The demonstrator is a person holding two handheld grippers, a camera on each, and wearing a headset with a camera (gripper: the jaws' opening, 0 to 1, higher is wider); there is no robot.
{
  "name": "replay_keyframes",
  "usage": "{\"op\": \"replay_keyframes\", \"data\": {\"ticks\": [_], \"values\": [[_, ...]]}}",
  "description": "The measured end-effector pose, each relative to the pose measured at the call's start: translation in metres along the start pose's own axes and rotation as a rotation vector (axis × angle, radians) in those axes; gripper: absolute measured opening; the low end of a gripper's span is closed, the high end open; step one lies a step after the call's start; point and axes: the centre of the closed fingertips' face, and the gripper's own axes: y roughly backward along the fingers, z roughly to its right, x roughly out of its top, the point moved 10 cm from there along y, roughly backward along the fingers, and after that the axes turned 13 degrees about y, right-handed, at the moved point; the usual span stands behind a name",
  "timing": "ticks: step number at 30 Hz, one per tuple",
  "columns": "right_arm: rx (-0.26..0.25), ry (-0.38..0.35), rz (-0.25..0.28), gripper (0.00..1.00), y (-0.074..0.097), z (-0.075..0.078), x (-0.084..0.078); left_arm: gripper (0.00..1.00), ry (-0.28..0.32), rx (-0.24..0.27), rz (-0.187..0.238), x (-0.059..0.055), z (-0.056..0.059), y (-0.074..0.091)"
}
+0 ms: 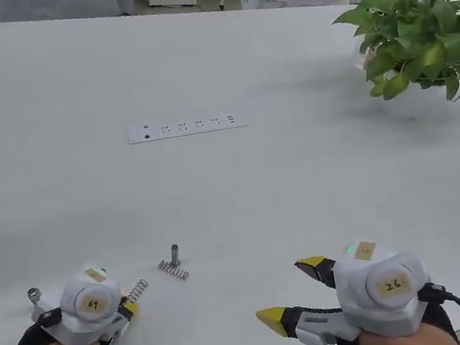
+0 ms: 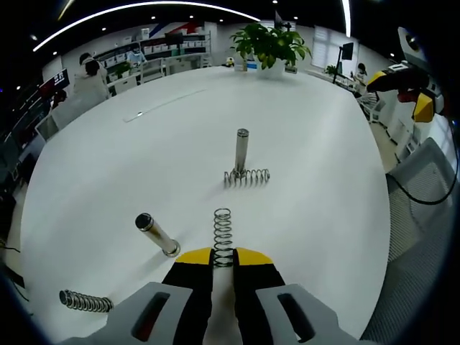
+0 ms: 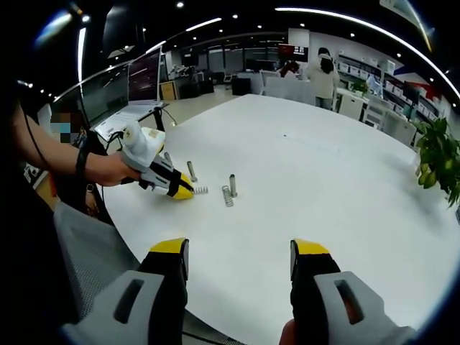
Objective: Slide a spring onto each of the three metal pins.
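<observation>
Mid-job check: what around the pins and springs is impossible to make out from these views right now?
Grip depth on the held spring: left gripper view, the left tongs cover its near end.
Base of the outer pin: head view, hidden behind the body of the left tongs.
Near end of the loose spring: left gripper view, squeezed at the fisheye edge beside the body of the tongs, detail lost.
</observation>
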Motion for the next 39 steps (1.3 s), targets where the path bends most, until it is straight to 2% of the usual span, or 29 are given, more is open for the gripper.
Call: {"op": "replay_keyframes", "data": {"ticks": [7, 15, 21, 26, 28, 39], "values": [[0.006, -0.004, 0.010, 0.56, -0.001, -0.001, 0.000, 0.03, 0.025, -0.017, -0.021, -0.011, 0.008, 0.013], [0.022, -0.010, 0.010, 0.56, -0.004, -0.009, -0.003, 0.03, 0.031, -0.027, -0.013, -0.022, 0.018, 0.034], [0.030, -0.012, 0.017, 0.56, -0.005, -0.011, -0.003, 0.03, 0.052, -0.028, 0.008, -0.026, 0.018, 0.043], [0.033, -0.012, 0.023, 0.56, -0.004, -0.013, -0.003, 0.03, 0.057, -0.028, 0.021, -0.025, 0.021, 0.051], [0.037, -0.010, 0.023, 0.56, -0.003, -0.013, -0.003, 0.03, 0.079, -0.033, 0.029, -0.024, 0.022, 0.056], [0.073, 0.000, 0.045, 0.55, -0.007, -0.013, 0.004, 0.03, 0.095, -0.018, 0.106, -0.010, 0.028, 0.091]]}}
